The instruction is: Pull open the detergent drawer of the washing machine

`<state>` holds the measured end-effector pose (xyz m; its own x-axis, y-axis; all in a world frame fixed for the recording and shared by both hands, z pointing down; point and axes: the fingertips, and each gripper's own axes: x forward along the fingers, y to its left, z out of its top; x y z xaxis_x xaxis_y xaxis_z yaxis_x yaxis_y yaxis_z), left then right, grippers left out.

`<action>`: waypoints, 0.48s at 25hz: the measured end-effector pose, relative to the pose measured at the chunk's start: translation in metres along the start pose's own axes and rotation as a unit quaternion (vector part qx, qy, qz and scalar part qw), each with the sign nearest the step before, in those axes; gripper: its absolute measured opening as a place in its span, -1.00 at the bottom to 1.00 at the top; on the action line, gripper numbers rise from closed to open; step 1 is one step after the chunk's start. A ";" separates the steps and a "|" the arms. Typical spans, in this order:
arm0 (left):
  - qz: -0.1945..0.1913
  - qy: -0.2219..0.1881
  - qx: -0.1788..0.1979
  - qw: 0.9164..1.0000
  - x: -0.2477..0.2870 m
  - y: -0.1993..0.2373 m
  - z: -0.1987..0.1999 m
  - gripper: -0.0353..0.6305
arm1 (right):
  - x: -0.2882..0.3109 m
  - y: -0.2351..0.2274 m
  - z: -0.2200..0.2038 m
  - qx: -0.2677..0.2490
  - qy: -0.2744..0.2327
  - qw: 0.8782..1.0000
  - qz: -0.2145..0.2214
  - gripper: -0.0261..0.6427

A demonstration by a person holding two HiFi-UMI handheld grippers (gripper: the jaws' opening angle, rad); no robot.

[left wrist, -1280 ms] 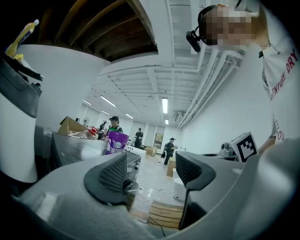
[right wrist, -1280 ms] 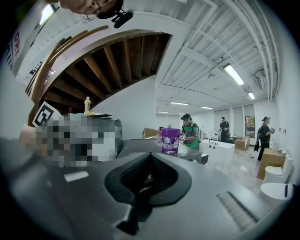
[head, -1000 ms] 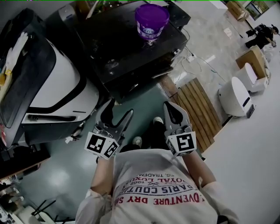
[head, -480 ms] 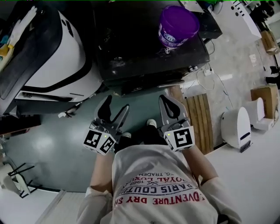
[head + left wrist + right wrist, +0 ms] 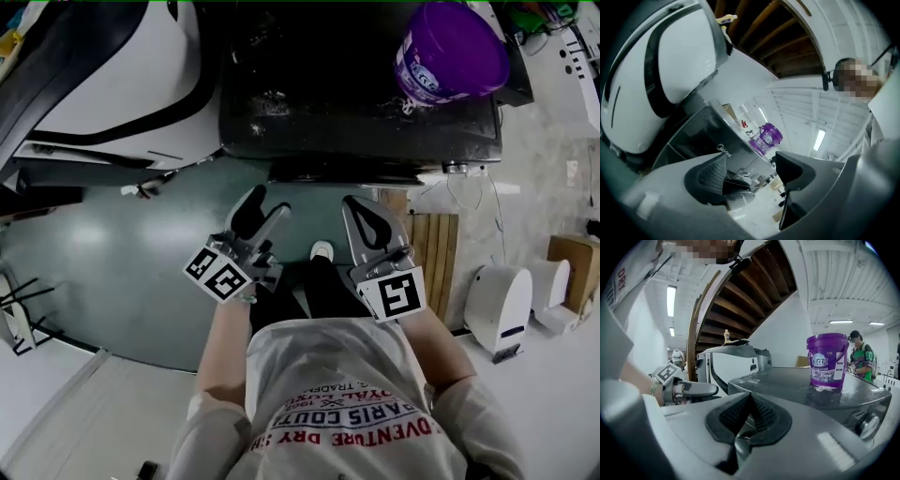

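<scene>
L gripper is hovering w/ jaws spread, empty. R gripper is hovering pressed together on nothing. Both are facing the dark washing machine just ahead, w/ a purple bucket sitting on top. Drawer can't be made out.

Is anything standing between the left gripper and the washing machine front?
Nothing visible. The open left gripper hangs short of the washing machine, only green floor under the gap. The purple bucket stands on its top, aside from the path.

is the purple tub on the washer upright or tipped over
Upright: the purple tub stands on its base atop the washing machine.
</scene>
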<state>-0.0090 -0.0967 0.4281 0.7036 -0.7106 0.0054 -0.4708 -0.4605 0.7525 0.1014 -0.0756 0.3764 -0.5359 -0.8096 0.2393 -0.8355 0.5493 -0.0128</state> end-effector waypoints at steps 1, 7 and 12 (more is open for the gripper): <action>0.001 -0.010 -0.024 1.000 0.003 0.009 -0.005 0.06 | 0.004 -0.001 -0.006 -0.004 0.001 1.000 0.006 -0.92; -0.016 -0.071 -0.110 0.991 0.029 0.051 -0.019 0.07 | 0.032 -0.005 -0.027 0.016 0.004 1.000 0.018 -0.92; -0.020 -0.116 -0.126 0.985 0.039 0.077 -0.019 0.07 | 0.043 -0.006 -0.047 0.016 0.010 0.999 0.028 -0.92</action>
<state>-0.0076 -0.1497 0.4986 0.5650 -0.8103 -0.1556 -0.2770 -0.3639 0.8893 0.0893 -0.1041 0.4325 -0.5798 -0.7731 0.2572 -0.8078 0.5866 -0.0576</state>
